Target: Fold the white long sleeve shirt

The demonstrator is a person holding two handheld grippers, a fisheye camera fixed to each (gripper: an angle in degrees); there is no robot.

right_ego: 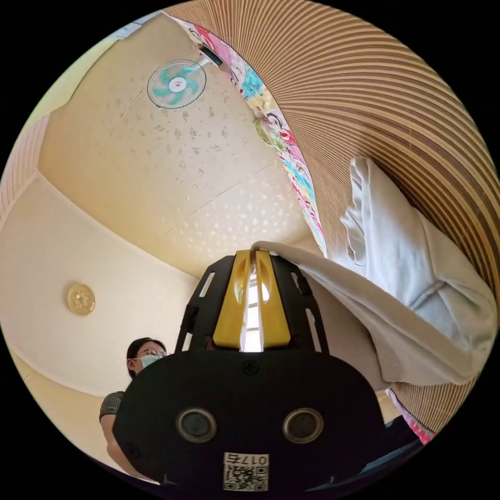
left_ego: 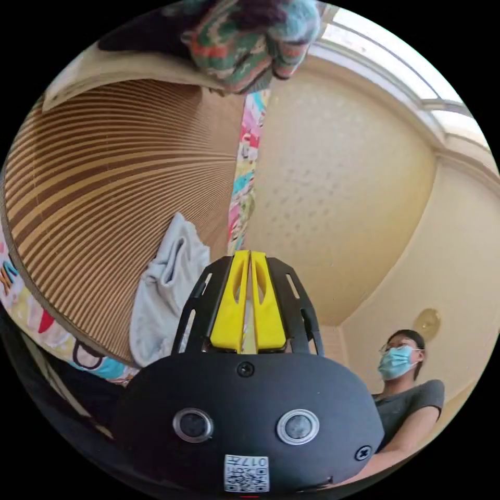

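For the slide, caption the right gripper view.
Right gripper pinches an edge of the white shirt lying on the striped mat.

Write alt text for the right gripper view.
The right gripper, yellow jaws closed, pinches an edge of the white long sleeve shirt, which drapes to a striped mat. A wall fan and a person are behind.
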